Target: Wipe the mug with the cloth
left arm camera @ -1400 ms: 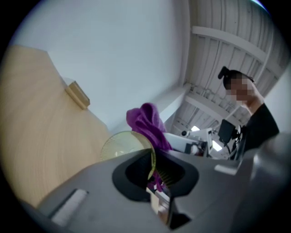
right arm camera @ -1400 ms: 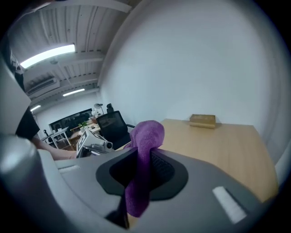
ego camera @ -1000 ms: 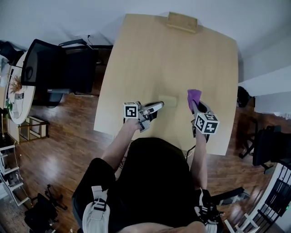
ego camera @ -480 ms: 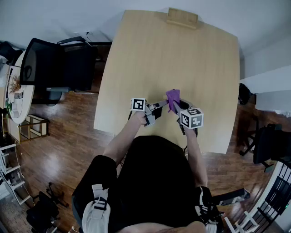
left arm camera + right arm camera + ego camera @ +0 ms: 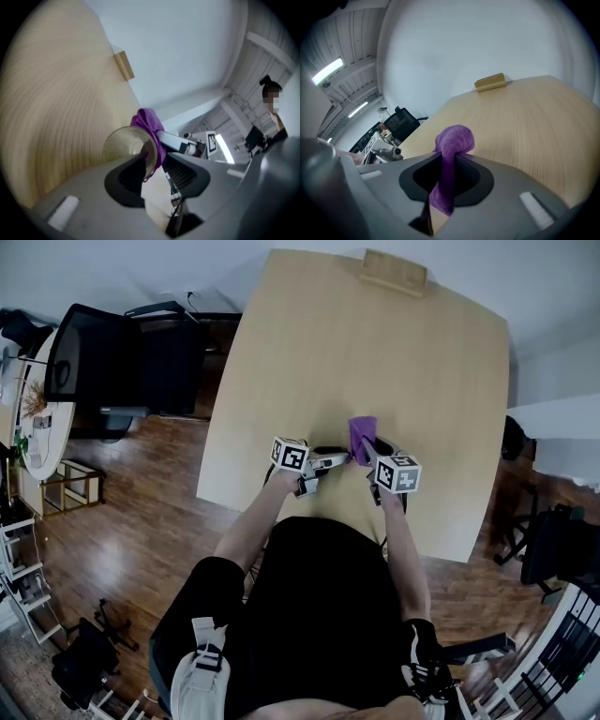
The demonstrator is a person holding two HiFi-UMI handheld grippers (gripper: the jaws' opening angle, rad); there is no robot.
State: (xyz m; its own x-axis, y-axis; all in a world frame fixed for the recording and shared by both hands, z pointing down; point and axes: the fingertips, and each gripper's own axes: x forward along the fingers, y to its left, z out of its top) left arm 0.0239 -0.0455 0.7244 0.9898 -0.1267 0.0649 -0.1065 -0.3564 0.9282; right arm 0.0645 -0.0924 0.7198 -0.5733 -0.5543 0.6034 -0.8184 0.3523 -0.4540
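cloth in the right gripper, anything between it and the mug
Nothing visible does. The cloth, pinched in the right gripper, seems to rest against the far side of the mug, with no gap or object showing between them.

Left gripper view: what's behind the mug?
The purple cloth bunches just behind the mug, pinched in the right gripper. The mug covers the cloth's lower part, so whether the two touch can't be seen.
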